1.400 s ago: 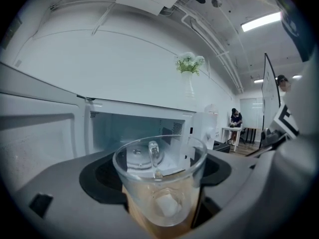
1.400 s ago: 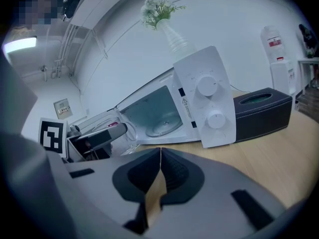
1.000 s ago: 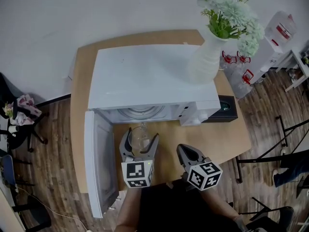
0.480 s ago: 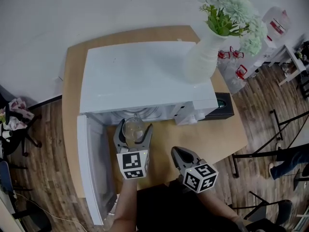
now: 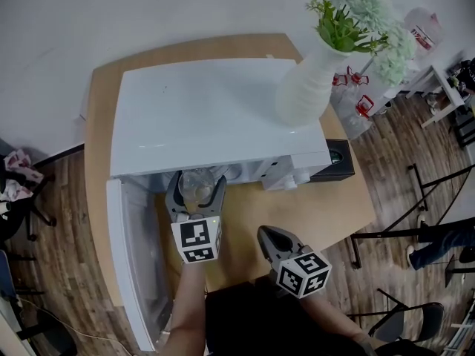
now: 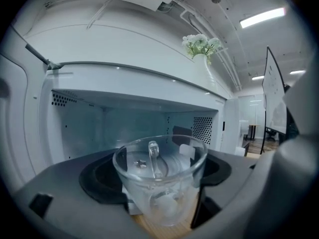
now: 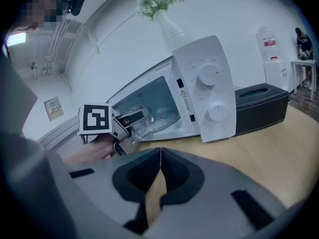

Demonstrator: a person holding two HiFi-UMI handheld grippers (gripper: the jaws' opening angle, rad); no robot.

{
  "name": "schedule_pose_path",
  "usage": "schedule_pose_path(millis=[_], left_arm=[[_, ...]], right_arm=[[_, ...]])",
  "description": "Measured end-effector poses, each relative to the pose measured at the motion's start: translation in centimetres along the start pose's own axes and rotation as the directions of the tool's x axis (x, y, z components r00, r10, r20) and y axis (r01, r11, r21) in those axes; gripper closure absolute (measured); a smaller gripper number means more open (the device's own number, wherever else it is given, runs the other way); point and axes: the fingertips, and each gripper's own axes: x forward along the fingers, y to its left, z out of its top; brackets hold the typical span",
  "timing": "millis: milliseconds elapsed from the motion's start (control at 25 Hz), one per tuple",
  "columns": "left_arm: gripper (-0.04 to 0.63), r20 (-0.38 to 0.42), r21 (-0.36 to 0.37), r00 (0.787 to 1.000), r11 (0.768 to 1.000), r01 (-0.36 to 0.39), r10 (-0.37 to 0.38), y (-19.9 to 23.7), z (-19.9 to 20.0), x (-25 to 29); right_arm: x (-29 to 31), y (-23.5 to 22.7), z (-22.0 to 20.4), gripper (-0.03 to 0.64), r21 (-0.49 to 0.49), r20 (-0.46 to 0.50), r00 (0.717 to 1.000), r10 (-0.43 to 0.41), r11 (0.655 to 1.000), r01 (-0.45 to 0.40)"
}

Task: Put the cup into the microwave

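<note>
Wooden bench (image 5: 319, 206) holds white microwave (image 5: 208, 113), door (image 5: 133, 265) swung open. Left hand-held gripper (image 5: 197, 183) pinches clear glass cup (image 6: 159, 183), upright, right at microwave's open front. Right hand-held gripper (image 5: 269, 236) pressed together, empty, over bench.

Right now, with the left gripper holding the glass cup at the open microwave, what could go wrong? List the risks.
1. The cup is smooth glass, held only by its sides in the left gripper; it might slip.
2. It is at the mouth of the microwave; raised too high, its rim could knock the opening's top edge.
3. A hard knock might rock the vase standing on top.
</note>
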Motion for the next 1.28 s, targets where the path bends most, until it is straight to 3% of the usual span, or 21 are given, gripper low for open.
schedule_pose_path(millis=[600,1280], left_arm=[[0.179,0.035,0.073,0.999,0.997,0.013,-0.015,0.8,1.3,4.1],[0.179,0.035,0.143,0.999,0.99,-0.003,-0.002,2.2,0.1,8.1]], right_arm=[[0.9,-1.1,-0.1,0.623,0.012,-0.027,0.999,-0.021,1.0,0.021],[1.7,-2.4,-1.0,0.623,0.023,-0.068,0.997,-0.043,0.999,0.045]])
